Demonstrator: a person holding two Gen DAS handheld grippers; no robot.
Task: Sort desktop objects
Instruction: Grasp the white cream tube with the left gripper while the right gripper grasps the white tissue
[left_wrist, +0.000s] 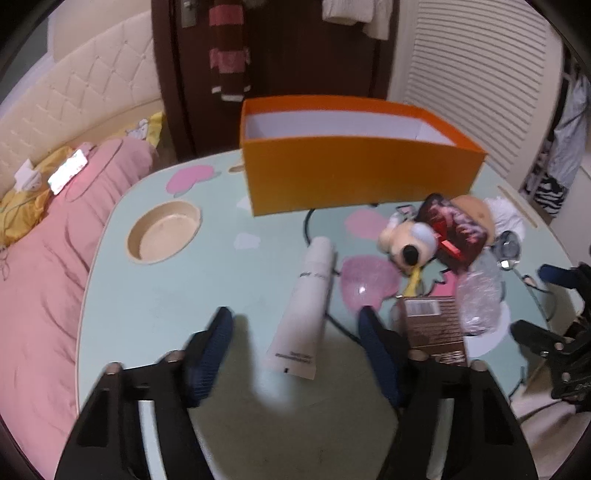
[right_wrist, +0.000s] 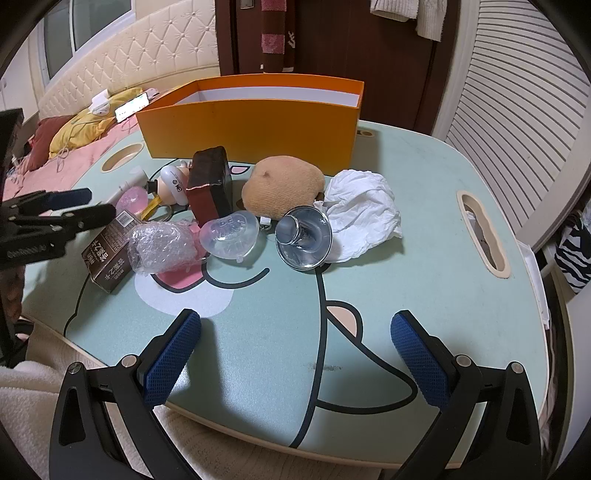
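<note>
The left gripper (left_wrist: 295, 325) straddles the white tube (left_wrist: 306, 306) lying on the surface (left_wrist: 166, 295), jaws apart and not touching it. The right gripper (right_wrist: 295, 332) hangs apart over bare surface. Likely step: grasping the tube; next, clamp, lift, carry to the far orange box (left_wrist: 354, 177).

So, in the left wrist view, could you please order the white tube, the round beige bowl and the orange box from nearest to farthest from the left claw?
1. White tube: lying between the open left claw fingers.
2. Round beige bowl: farther back, left.
3. Orange box: farthest, at the table's back edge.
</note>
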